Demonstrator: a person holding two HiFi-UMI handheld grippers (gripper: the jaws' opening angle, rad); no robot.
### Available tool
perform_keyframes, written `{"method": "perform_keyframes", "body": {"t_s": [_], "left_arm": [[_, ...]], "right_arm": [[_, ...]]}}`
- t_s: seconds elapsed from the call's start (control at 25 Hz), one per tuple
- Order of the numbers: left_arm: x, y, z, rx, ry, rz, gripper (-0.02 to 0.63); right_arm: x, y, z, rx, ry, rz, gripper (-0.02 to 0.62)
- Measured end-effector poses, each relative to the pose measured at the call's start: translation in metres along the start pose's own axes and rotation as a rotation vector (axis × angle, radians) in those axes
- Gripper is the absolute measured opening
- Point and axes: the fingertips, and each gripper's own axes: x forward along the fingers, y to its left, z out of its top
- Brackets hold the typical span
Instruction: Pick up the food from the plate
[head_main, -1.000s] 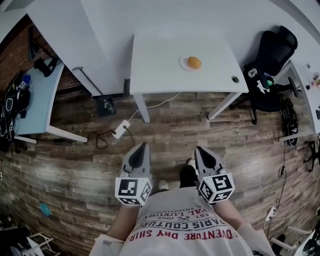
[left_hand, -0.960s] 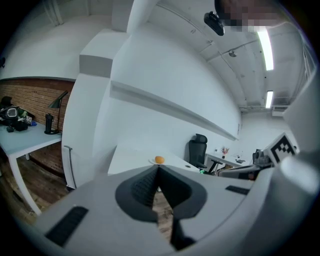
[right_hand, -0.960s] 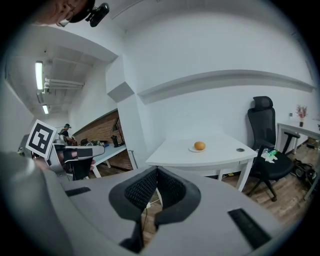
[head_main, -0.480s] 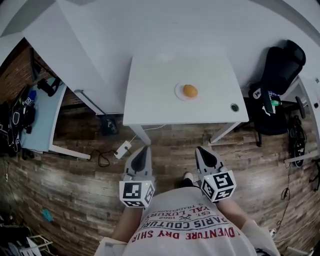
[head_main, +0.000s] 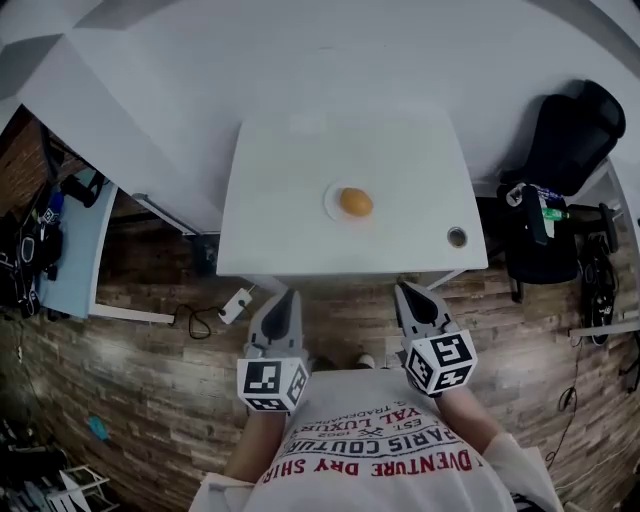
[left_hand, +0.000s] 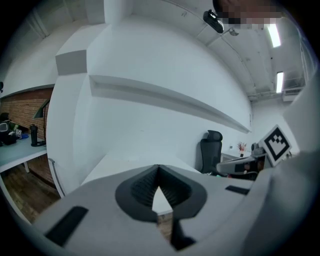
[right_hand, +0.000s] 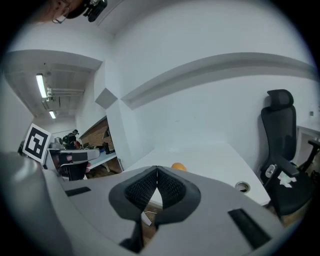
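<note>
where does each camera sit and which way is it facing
Head view: on the person's head, looking down at the table with the food; shows shirt, left gripper, right gripper.
Left gripper view: on the left gripper, facing the table and black chair; shows its shut fingers.
Right gripper view: on the right gripper, facing the table; shows its shut fingers.
Shared: head and right gripper views both show the food.

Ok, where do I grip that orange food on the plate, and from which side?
Probably across its widest middle, coming over the near edge of the table with the nearer right gripper. The orange food is rounded and sits alone on a shallow plate, sides clear. That gripper's jaws are shut; open first.
</note>
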Motion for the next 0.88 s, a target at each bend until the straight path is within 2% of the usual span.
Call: {"method": "perform_keyframes", "body": {"t_s": [0.16, 0.28, 0.44, 0.68, 0.88], "left_arm": [[0.034, 0.004, -0.003, -0.001, 0.035, -0.03, 0.006], [0.068, 0.008, 0.0, -0.007, 0.045, -0.088, 0.006], [0.122, 0.012, 0.008, -0.015, 0.046, -0.215, 0.006], [0.192, 0.029, 0.035, 0.061, 0.059, -0.402, 0.006], [0.232, 0.049, 0.035, 0.088, 0.108, -0.53, 0.006]], "right_arm": [[0.019, -0.017, -0.004, 0.03, 0.021, -0.027, 0.012], [0.033, -0.028, -0.001, 0.033, 0.036, -0.063, 0.012], [0.055, -0.047, 0.004, 0.058, 0.051, -0.155, 0.012], [0.102, -0.057, 0.022, 0.13, 0.039, -0.296, 0.014], [0.142, -0.058, 0.034, 0.18, 0.022, -0.39, 0.014]]}}
